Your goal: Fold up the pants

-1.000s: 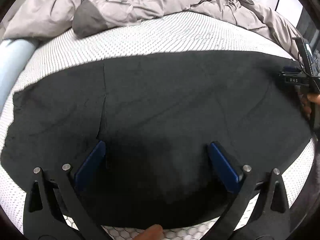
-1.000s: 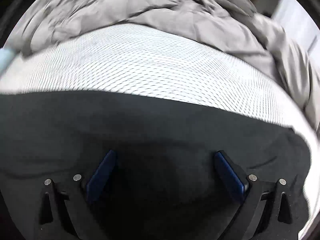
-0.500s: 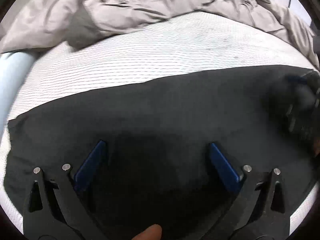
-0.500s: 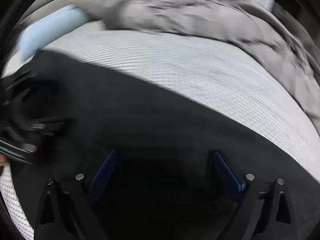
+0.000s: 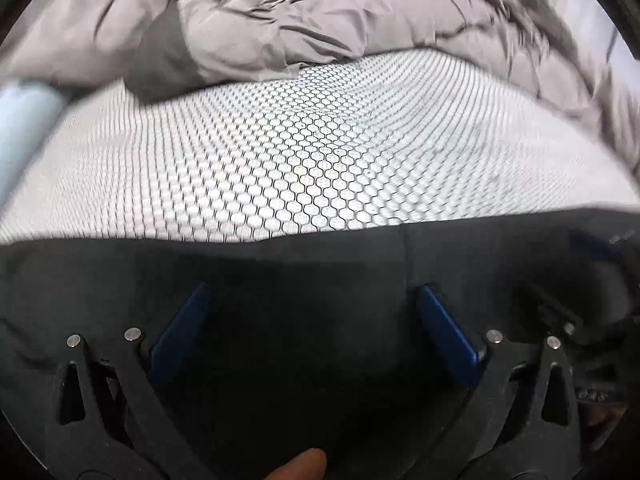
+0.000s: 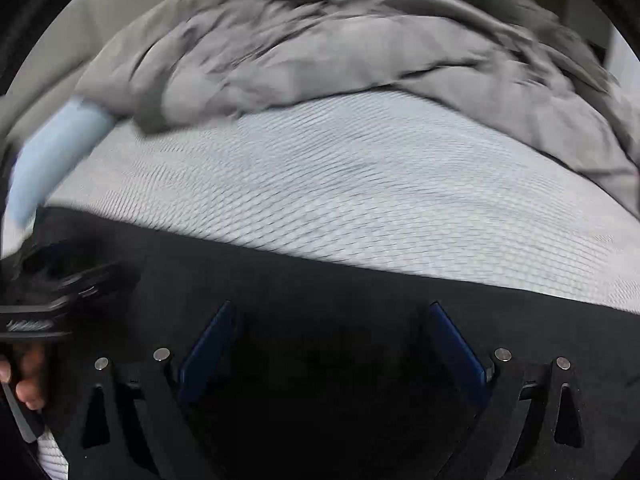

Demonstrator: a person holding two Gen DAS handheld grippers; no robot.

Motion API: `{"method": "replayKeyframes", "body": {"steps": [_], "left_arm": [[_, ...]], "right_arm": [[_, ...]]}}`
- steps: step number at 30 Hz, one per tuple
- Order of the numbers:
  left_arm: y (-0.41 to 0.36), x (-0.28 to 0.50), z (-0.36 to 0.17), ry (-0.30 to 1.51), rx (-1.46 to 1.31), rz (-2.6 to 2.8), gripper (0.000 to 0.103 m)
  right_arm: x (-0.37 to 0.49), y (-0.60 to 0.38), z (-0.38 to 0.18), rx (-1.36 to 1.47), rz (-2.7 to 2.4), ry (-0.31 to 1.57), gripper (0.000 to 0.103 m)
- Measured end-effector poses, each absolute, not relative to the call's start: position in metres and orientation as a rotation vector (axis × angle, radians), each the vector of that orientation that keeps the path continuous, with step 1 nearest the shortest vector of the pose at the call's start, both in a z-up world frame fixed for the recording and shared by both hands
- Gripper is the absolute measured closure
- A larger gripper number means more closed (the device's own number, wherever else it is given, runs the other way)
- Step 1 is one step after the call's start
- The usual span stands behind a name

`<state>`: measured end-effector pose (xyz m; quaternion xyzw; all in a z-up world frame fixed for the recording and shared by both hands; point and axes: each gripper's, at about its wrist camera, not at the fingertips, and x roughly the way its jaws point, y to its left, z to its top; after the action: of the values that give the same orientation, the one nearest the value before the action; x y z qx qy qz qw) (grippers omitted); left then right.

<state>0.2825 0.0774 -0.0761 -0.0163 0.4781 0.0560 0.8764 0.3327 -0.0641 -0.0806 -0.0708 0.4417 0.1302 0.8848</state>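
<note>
Black pants (image 5: 320, 272) lie flat across the near part of a white honeycomb-patterned mattress (image 5: 320, 152); the same dark cloth (image 6: 340, 292) fills the lower half of the right wrist view. My left gripper (image 5: 314, 292) hovers low over the pants, open, its blue pads (image 5: 180, 328) wide apart with nothing between them. My right gripper (image 6: 332, 308) is also open over the black fabric. The right gripper's body (image 5: 560, 312) shows at the right edge of the left wrist view. The left gripper's body (image 6: 52, 300) shows at the left edge of the right wrist view, a hand (image 6: 28, 376) on it.
A crumpled grey duvet (image 5: 320, 20) is heaped along the far side of the mattress, seen again as the grey duvet (image 6: 340, 52). A pale blue bolster (image 5: 24, 128) lies at the far left. A fingertip (image 5: 300, 466) shows at the bottom edge.
Both grippers have dropped lower and closer to the pants' far edge, and have drawn nearer each other. More bare mattress now shows beyond the cloth. Both stay open.
</note>
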Motion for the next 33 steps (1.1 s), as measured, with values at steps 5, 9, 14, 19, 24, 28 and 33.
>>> {"method": "replayKeyframes", "body": {"steps": [5, 9, 14, 19, 24, 28, 33], "left_arm": [[0.119, 0.272, -0.072, 0.983, -0.023, 0.264, 0.0], [0.183, 0.255, -0.067, 0.967, -0.118, 0.366, 0.0], [0.229, 0.231, -0.062, 0.942, -0.252, 0.317, 0.005], [0.193, 0.216, -0.04, 0.933, -0.173, 0.15, 0.045], [0.192, 0.193, -0.026, 0.884, -0.191, 0.08, 0.052], [0.219, 0.194, -0.055, 0.959, -0.198, 0.17, 0.073], [0.257, 0.169, -0.054, 0.906, -0.262, 0.35, 0.1]], "right_arm": [[0.318, -0.063, -0.095, -0.281, 0.177, 0.931, 0.005], [0.329, -0.101, -0.096, -0.265, 0.11, 0.942, 0.005], [0.328, -0.117, -0.092, -0.273, 0.112, 0.947, 0.005], [0.324, -0.115, -0.088, -0.31, 0.116, 0.937, 0.005], [0.318, -0.112, -0.085, -0.337, 0.17, 0.926, 0.005], [0.311, -0.108, -0.085, -0.378, 0.195, 0.917, 0.005], [0.304, -0.112, -0.086, -0.41, 0.214, 0.917, 0.005]]}}
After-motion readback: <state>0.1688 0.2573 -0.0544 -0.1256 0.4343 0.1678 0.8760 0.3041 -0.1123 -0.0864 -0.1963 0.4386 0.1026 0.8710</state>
